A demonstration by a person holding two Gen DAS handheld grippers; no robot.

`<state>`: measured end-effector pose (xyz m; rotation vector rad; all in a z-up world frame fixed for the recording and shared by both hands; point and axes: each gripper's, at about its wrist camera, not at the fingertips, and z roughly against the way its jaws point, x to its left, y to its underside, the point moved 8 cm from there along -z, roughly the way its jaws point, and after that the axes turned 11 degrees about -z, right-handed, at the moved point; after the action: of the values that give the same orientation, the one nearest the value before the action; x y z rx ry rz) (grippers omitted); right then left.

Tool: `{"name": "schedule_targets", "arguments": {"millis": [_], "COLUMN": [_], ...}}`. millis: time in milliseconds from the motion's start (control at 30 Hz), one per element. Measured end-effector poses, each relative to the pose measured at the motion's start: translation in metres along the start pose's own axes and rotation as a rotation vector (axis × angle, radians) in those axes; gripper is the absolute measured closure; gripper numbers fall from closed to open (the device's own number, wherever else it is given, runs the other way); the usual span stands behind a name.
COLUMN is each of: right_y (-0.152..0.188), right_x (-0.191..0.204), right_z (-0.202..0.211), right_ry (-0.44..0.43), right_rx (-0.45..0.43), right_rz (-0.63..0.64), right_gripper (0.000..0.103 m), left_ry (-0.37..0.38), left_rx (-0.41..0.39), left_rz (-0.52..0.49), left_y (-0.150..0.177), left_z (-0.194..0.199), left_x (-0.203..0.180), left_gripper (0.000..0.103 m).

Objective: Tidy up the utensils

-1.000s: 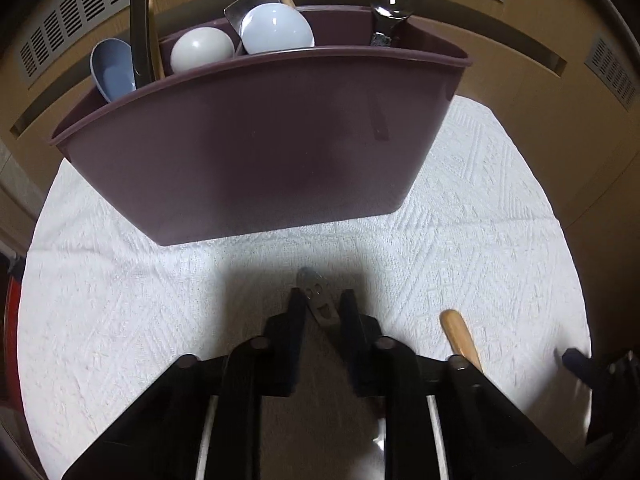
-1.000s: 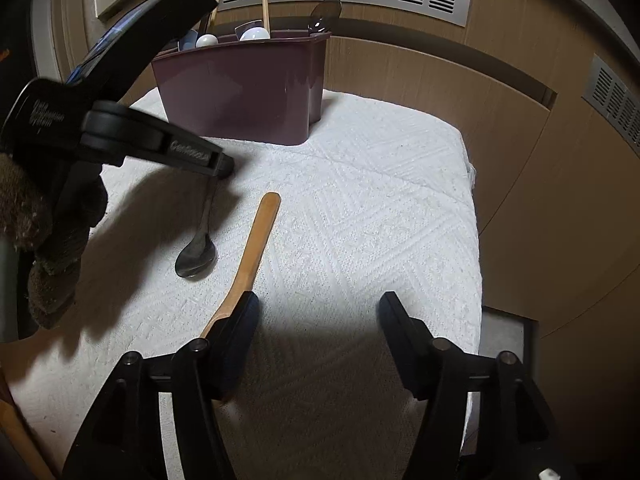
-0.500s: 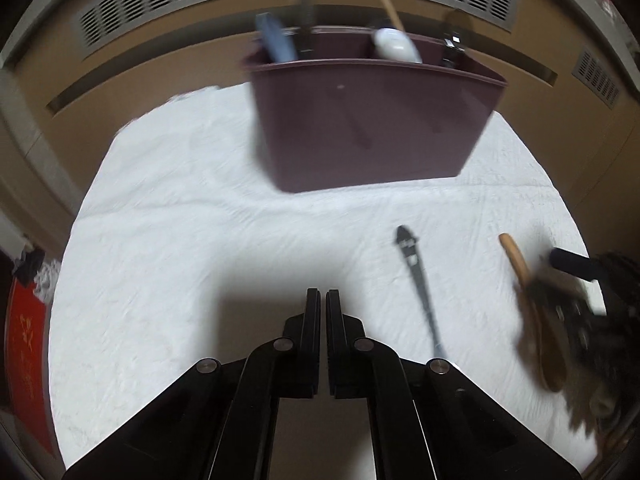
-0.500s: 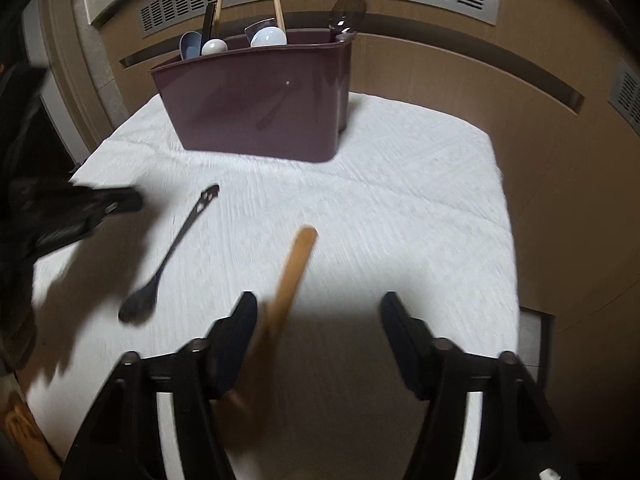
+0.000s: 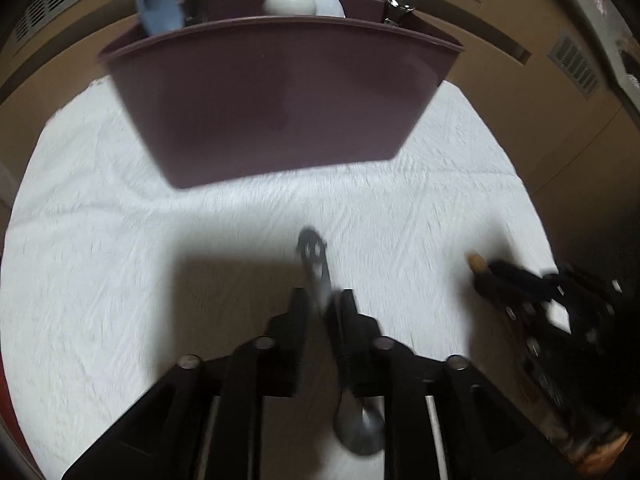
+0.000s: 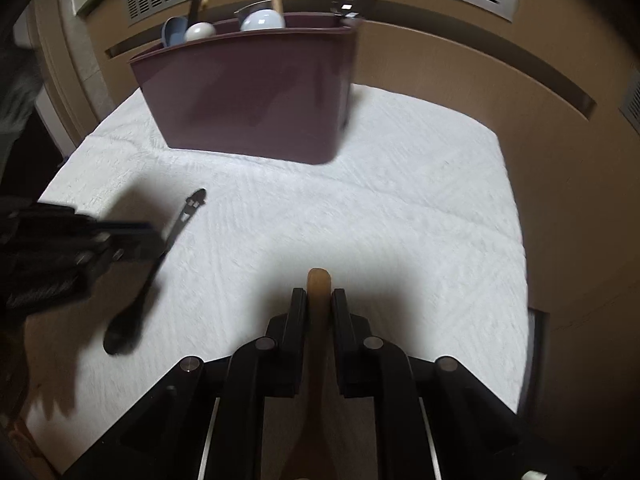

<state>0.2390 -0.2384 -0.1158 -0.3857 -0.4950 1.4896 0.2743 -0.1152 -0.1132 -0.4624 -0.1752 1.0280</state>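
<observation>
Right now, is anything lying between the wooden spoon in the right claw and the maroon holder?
Nothing visible: only bare white cloth lies between the wooden spoon and the maroon holder. The dark metal spoon lies off to the left.

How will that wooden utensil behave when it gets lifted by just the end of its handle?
The wooden utensil looks stiff, so it probably won't bend. The right gripper is closing on it near the handle tip, so the long remainder may swing or droop downward. Its smooth, rounded handle could twist a little between the fingers.
</observation>
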Motion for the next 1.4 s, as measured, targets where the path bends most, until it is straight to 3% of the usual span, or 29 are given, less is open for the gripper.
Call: {"name": "schedule_targets", "arguments": {"millis": [167,333,433,733,1033,1200,1233,1267,1400], "right_y": [0.008,0.011,0.012,0.004,-0.018,-0.027,-0.028,-0.029,-0.036], "right_x": [-0.011,-0.010,-0.009,0.009,0.033,0.046,0.047,0.049,0.055], "right_z": [0.005,0.007,0.008,0.030,0.059,0.080,0.083,0.085,0.097], "right_ry": [-0.020,-0.033,-0.042,-0.084,-0.110,-0.115,-0.115,-0.116,-0.104], "right_rx": [-0.012,-0.025,-0.026,-0.065,-0.116,-0.155,-0.159,-0.162,-0.189], "right_rz": [-0.013,-0.010,-0.017,0.012,0.025,0.049,0.052,0.056,0.074], "right_gripper": [0.092,0.092,0.092,0.092,0.092,0.092,0.092,0.092,0.092], "left_ry": [-0.083,-0.091,-0.066,-0.104,-0.091,-0.073,-0.072,-0.077,-0.092], "left_rx": [0.034,0.028,-0.023,-0.217,-0.411,-0.468,-0.478,-0.488,-0.515], "left_rz": [-0.024,-0.037,-0.051,-0.007,-0.003,-0.013,-0.012,-0.014,-0.023], "left_y": [-0.022,-0.032,-0.029,0.017,0.021,0.020,0.020,0.020,0.017], "left_z": [-0.018,-0.024,-0.020,0.047,0.118,0.143,0.147,0.149,0.163], "left_x": [-0.001,-0.003,-0.003,0.020,0.025,0.023,0.023,0.023,0.023], "left_gripper": [0.069,0.072,0.085,0.085,0.085,0.085,0.087,0.100,0.100]}}
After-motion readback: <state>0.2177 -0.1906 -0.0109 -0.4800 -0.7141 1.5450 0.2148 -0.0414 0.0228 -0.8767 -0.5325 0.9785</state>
